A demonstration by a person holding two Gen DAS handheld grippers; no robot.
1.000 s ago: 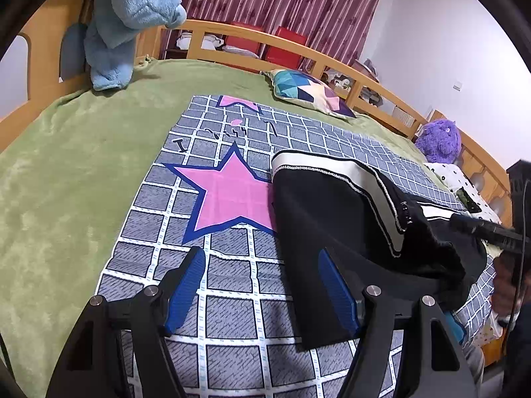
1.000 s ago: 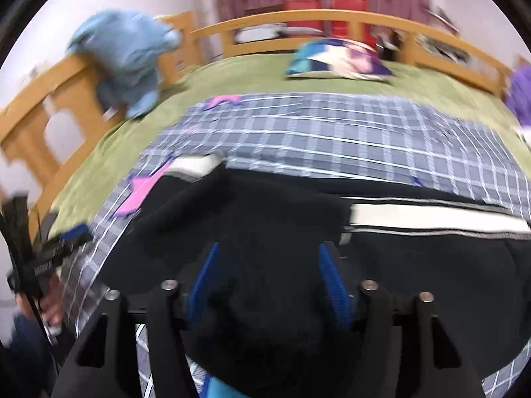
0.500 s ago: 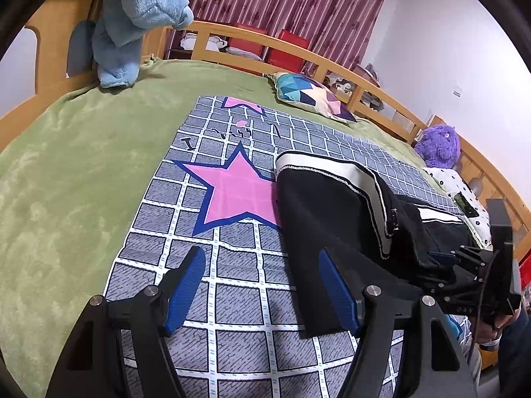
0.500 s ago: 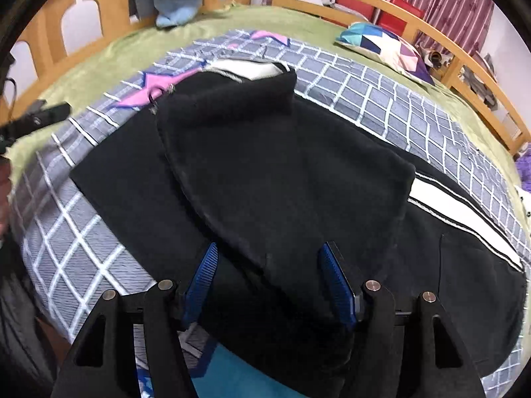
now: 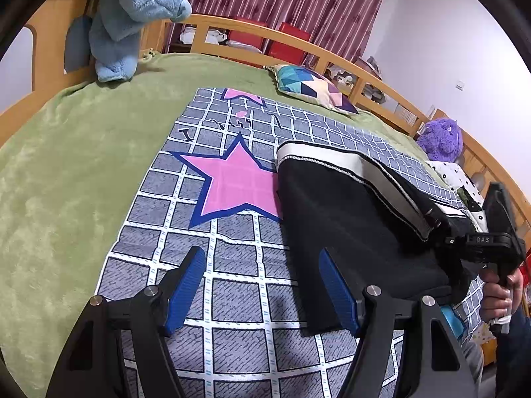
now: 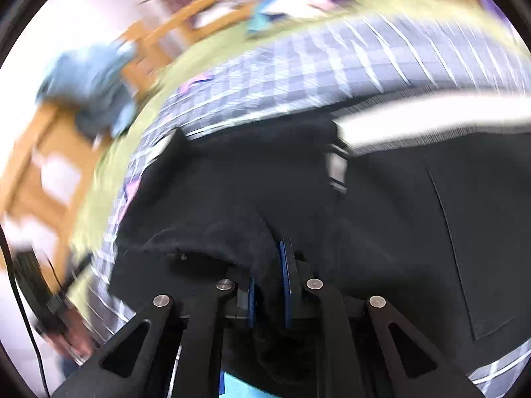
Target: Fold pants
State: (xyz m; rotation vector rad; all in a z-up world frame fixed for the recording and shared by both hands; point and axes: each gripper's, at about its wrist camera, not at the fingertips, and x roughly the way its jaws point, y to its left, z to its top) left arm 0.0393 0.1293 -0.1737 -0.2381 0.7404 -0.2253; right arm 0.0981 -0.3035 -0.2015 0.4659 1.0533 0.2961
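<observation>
Your right gripper (image 6: 269, 265) has just closed and now pinches a near fold of the black pants (image 5: 348, 219), which lie on the checked blanket (image 5: 232, 258). Your left gripper (image 5: 262, 285) hangs wide apart, empty, above the blanket.

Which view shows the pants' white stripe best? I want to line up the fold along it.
The left wrist view: the stripe is sharp there, running along the far edge of the black pants. The right wrist view shows it only as a motion-blurred white band.
</observation>
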